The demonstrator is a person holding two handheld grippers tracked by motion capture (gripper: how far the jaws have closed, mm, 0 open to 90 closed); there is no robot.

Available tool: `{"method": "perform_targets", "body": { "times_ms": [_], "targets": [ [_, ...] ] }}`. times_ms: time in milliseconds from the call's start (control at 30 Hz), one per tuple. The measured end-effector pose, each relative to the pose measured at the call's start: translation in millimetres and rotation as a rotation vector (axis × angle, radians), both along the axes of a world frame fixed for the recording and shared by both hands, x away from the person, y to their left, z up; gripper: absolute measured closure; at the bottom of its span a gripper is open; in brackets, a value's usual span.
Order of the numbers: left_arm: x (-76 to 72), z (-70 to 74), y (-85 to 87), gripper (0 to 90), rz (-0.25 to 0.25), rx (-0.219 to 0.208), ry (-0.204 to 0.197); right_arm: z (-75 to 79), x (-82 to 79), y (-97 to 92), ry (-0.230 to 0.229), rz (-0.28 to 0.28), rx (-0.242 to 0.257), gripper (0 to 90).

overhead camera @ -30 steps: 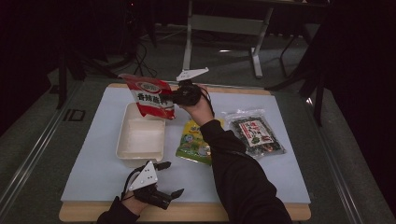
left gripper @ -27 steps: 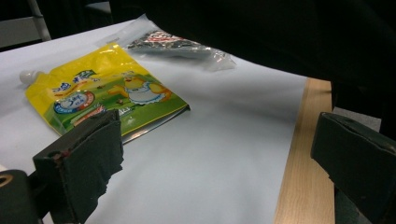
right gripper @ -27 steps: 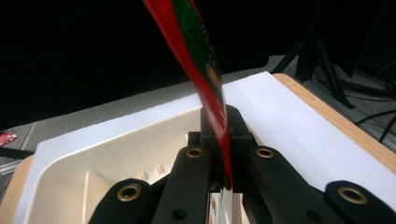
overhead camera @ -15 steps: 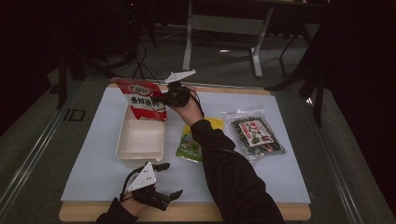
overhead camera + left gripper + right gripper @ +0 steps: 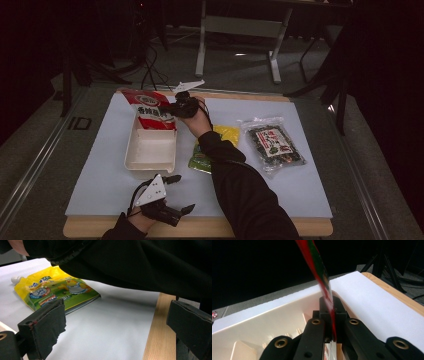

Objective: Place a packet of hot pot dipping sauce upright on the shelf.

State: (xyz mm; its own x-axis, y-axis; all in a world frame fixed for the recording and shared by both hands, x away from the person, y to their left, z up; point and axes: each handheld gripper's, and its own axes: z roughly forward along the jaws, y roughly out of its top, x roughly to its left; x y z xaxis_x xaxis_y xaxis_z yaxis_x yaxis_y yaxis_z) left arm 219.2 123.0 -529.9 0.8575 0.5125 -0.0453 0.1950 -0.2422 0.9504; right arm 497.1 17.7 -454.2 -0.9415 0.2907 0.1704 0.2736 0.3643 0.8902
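Note:
A red snack packet hangs upright over the far end of the white tray, its lower edge at the tray's far rim. My right gripper is shut on the packet's right edge. In the right gripper view the jaws pinch the thin red packet edge-on at my right gripper, with the tray just below. My left gripper rests open near the table's front edge, with nothing between its jaws. In the left gripper view my left gripper faces bare white paper.
A yellow-green spouted pouch lies right of the tray, partly under the person's dark sleeve; the pouch lies flat ahead of the left jaws. A clear bag of dark seaweed lies at the right. The wooden table edge runs close by.
My right gripper has carried the red packet left and down, from above the table's middle to the tray's far end. The left gripper has stayed put.

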Motion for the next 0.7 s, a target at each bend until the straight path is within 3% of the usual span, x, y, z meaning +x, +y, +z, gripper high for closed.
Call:
{"method": "perform_targets", "body": {
  "times_ms": [67, 167, 200, 233, 500, 700],
  "targets": [
    [0.1, -0.3, -0.3, 3.4, -0.001, 0.000, 0.001, -0.1, 0.4, -1.0, 0.015, -0.009, -0.004, 88.2],
    [0.0, -0.6, -0.8, 3.4, -0.003, 0.003, 0.002, 1.8, 1.5, -3.4, 0.035, -0.006, -0.006, 76.3],
    [0.0, -0.7, -1.0, 3.4, -0.005, 0.003, 0.003, 2.4, 1.0, -3.6, 0.034, -0.016, -0.029, 76.1],
    [-0.1, -0.7, -1.3, 3.5, -0.006, 0.005, 0.003, 2.7, -0.4, -4.8, 0.014, -0.022, -0.044, 75.6],
    [1.0, -2.7, -4.9, 3.4, -0.016, 0.019, 0.005, 9.2, -12.8, -23.1, -0.024, -0.035, -0.092, 68.0],
    [1.1, -3.4, -7.6, 3.4, -0.020, 0.025, 0.004, 14.0, -16.8, -43.8, -0.030, -0.061, -0.083, 65.1]
  ]
}}
